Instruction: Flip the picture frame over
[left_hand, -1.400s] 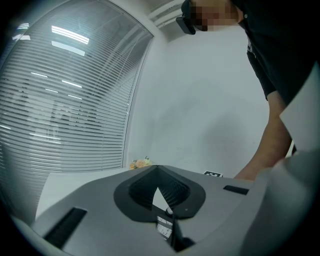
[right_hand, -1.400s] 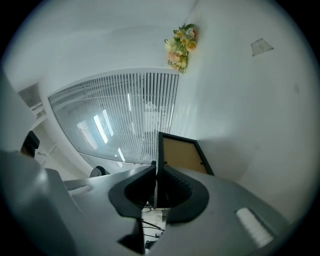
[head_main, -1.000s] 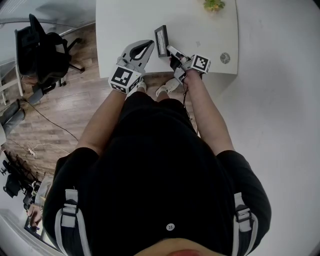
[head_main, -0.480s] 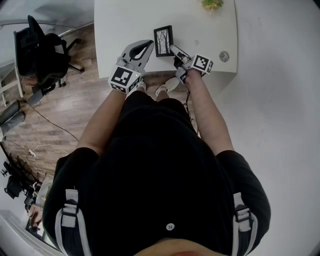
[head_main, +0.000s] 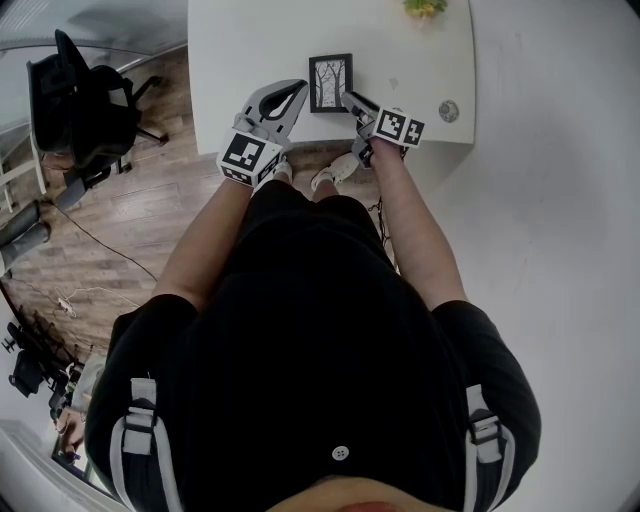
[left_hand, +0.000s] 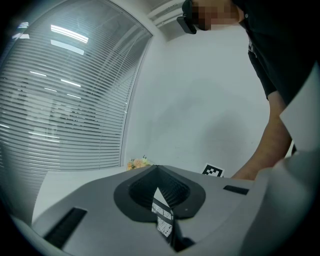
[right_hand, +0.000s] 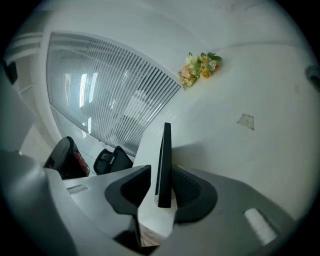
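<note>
We see the picture frame (head_main: 330, 82) lying flat, picture side up, on the white bench (head_main: 240, 50), close to its near edge and between our two tools. Our right tool (head_main: 351, 99) has the frame's near right corner between its jaws, which are opening; a gap shows beside one pad, so the frame rests on the bench and is not clamped. Our left tool (head_main: 298, 92) sits just beside the frame's left edge, its jaws closed together on nothing.
</note>
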